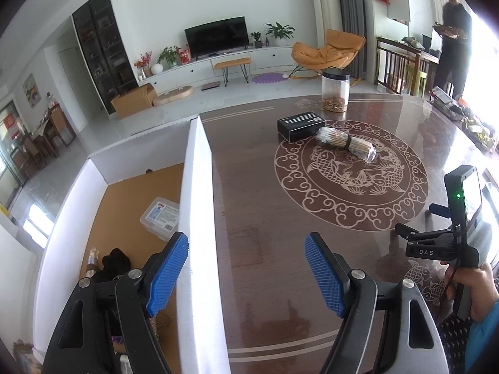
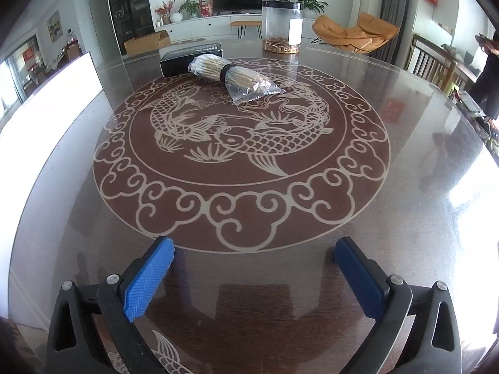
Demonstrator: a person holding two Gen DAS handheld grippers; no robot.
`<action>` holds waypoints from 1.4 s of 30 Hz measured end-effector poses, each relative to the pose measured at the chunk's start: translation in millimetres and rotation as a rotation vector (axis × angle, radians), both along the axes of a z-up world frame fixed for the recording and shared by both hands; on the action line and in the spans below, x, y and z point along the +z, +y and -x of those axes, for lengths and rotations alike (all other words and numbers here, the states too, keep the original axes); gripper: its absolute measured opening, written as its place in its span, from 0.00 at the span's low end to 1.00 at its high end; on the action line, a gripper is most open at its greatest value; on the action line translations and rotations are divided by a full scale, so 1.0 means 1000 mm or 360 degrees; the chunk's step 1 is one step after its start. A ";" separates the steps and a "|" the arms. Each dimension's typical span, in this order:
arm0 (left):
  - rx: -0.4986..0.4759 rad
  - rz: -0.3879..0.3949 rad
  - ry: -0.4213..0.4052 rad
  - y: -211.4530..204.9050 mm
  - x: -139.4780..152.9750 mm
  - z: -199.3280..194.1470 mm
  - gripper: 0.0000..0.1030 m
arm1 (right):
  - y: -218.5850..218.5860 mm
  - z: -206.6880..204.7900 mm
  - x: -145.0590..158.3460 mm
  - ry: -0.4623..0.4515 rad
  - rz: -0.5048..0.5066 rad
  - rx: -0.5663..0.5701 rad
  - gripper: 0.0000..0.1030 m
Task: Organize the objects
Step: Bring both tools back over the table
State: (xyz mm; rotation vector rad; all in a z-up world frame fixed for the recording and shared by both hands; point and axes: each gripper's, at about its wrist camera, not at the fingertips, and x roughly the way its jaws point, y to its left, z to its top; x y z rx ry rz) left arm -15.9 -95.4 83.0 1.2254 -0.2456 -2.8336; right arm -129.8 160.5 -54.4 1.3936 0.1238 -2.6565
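Note:
On the brown table (image 1: 265, 218) with its fish medallion lie a bagged bundle of sticks (image 1: 346, 143) (image 2: 234, 78), a black box (image 1: 301, 125) (image 2: 190, 54) behind it, and a clear jar (image 1: 336, 91) (image 2: 282, 26) with brown bits at its bottom. My left gripper (image 1: 246, 269) is open, straddling the white wall (image 1: 199, 218) of a cardboard-floored box, nothing between its pads. My right gripper (image 2: 254, 275) hangs open low over the table's near part, well short of the bundle; its body (image 1: 449, 237), held by a hand, shows at the right in the left wrist view.
Inside the white box (image 1: 137, 205) lie a clear plastic case (image 1: 160, 218), a small bottle (image 1: 92, 260) and something black (image 1: 115, 263). A person (image 1: 453, 37) stands beyond the table's far right, where clutter lines the edge (image 1: 477, 127). A living room lies behind.

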 end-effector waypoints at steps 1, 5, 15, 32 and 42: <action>-0.0005 0.0004 -0.0001 0.003 0.000 0.000 0.74 | 0.000 0.000 0.000 0.0001 -0.0001 -0.0001 1.00; -0.0029 0.0016 -0.0014 0.013 -0.002 0.005 0.74 | 0.000 0.000 -0.001 0.0006 0.0000 -0.0004 1.00; -0.0100 0.0086 -0.0047 0.044 -0.013 0.008 0.74 | 0.000 0.000 -0.001 0.0006 0.0001 -0.0002 1.00; -0.0169 -0.0083 -0.0358 0.070 -0.091 0.044 0.74 | 0.000 0.001 -0.001 0.0007 0.0001 -0.0001 1.00; -0.0088 -0.0217 -0.0403 0.069 -0.128 0.082 0.75 | 0.000 0.000 -0.001 0.0008 0.0000 -0.0004 1.00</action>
